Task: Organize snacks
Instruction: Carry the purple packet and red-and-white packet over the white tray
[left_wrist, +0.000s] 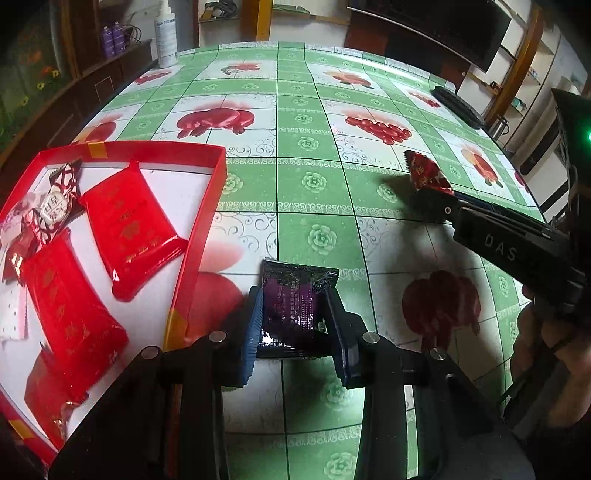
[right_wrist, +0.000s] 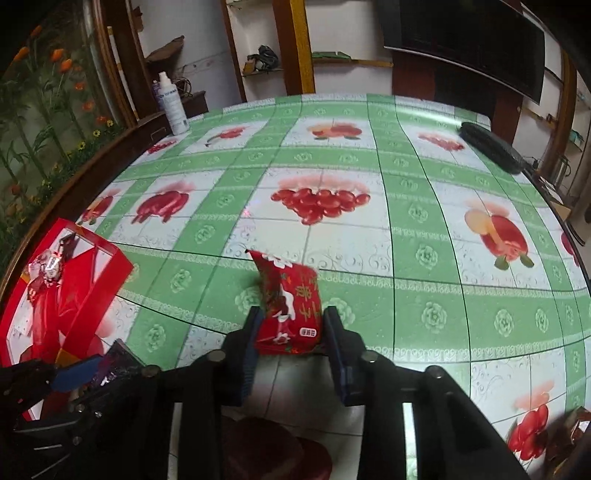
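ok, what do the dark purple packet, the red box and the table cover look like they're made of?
Dark purple snack packet: thin plastic or foil film, glossy; it crinkles and glints between the pads.
Red shallow box: probably coated cardboard; thin stiff walls, sharp folded corners, slight sheen.
Green-and-white fruit-print table cover: likely vinyl or oilcloth; smooth, lies flat, soft glare.

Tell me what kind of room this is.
Probably a home living or dining room: a table under a fruit-print green tablecloth, a large dark screen on the wall behind it, wooden shelving, and a flower mural on the left wall.
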